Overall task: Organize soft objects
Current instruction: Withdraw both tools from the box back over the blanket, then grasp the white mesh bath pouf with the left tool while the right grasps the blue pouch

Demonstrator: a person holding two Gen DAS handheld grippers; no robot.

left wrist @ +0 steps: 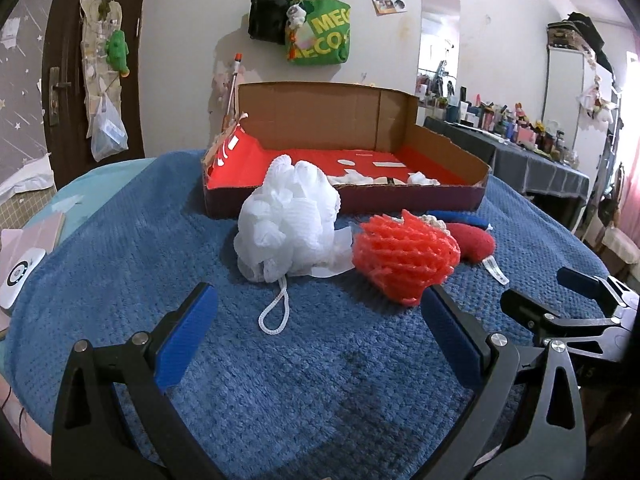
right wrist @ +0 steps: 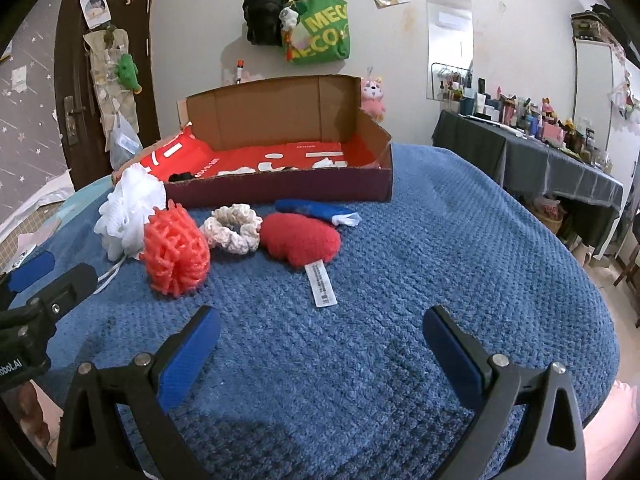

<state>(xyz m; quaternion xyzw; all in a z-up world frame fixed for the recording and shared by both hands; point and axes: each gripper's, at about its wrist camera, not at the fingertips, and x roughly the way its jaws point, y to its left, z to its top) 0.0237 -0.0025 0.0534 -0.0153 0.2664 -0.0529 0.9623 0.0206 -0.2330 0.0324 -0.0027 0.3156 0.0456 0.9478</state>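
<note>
- On the blue blanket (right wrist: 420, 240) we've got a row of soft things waiting in front of the cardboard box (right wrist: 280, 192), none of them picked up yet.
- Far left, our left gripper (left wrist: 316, 332) hovers low over the blanket, jaws wide apart and empty, aimed at the white bath pouf (left wrist: 288, 224).
- Just beside the pouf sits the red mesh ball (right wrist: 176, 252), the two touching or nearly so.
- Next along we see the cream scrunchie (right wrist: 234, 230), then the red plush heart (right wrist: 300, 242) with its white tag (right wrist: 322, 286) trailing toward us.
- Behind the heart lies a blue cloth piece (right wrist: 312, 208), close to the box wall.
- Over on the right, our right gripper (right wrist: 320, 348) is spread open too, holding nothing.
- A few small white bits already lie in the box; we judge five items still to go, so it's early days.
</note>
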